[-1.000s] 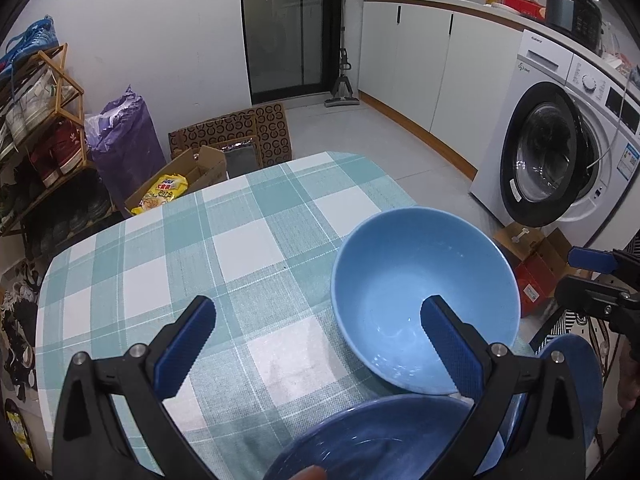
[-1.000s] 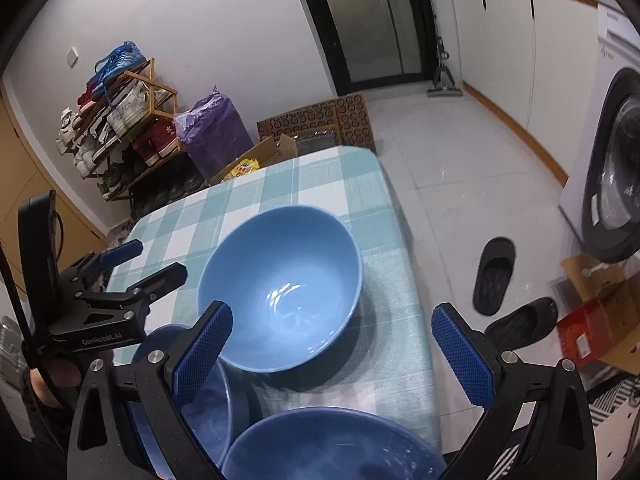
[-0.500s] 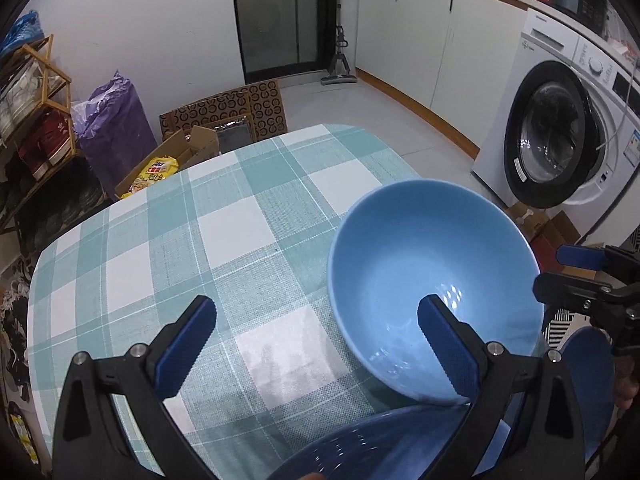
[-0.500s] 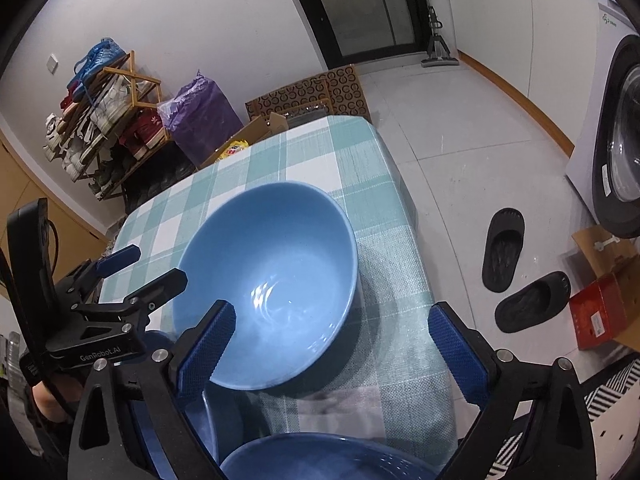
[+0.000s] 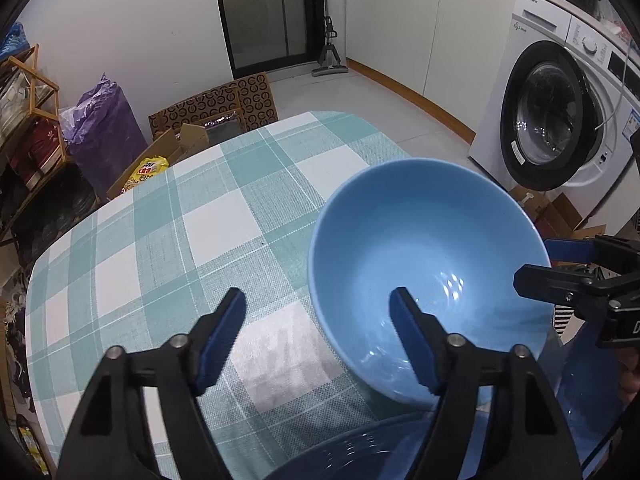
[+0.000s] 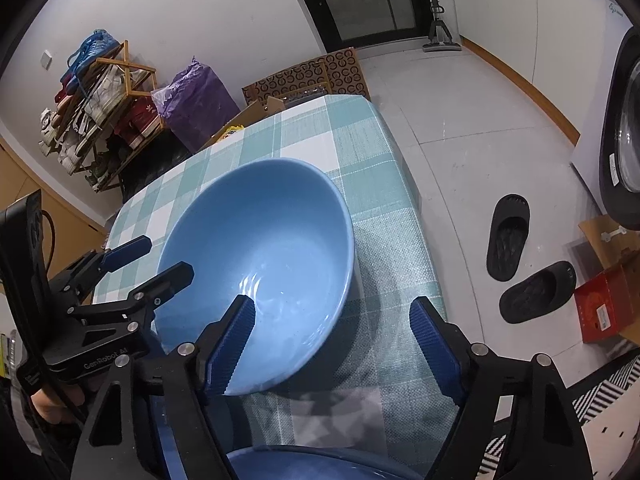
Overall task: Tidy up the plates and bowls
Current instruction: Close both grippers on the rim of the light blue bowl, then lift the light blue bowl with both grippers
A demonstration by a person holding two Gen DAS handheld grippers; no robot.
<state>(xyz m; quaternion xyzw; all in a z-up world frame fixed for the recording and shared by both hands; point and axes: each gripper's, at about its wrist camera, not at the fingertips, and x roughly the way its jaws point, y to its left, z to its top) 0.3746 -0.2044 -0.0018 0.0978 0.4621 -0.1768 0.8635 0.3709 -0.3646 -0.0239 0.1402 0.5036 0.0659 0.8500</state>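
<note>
A large light blue bowl (image 5: 428, 264) (image 6: 260, 248) stands on the green-and-white checked tablecloth (image 5: 208, 240). My left gripper (image 5: 318, 336) straddles the bowl's left rim, one finger inside and one outside. Its jaws are closing and the pads stand clear of the rim. My right gripper (image 6: 334, 340) straddles the bowl's right rim the same way, also closing, with the pads apart from it. Each gripper shows in the other's view: the right gripper (image 5: 560, 268) and the left gripper (image 6: 136, 268). Dark blue dishes (image 5: 360, 456) (image 6: 304, 464) lie near the table's front edge.
Another dark blue plate (image 5: 576, 392) lies at the near right. The table's right edge (image 6: 416, 216) drops to the floor, where two black slippers (image 6: 508, 236) lie. A washing machine (image 5: 560, 120) stands on the right. A shoe rack (image 6: 100, 112), a purple bag and cardboard boxes stand beyond the table.
Both grippers have come down closer to the light blue bowl. Their jaws have narrowed from wide open and now straddle its opposite rims.
</note>
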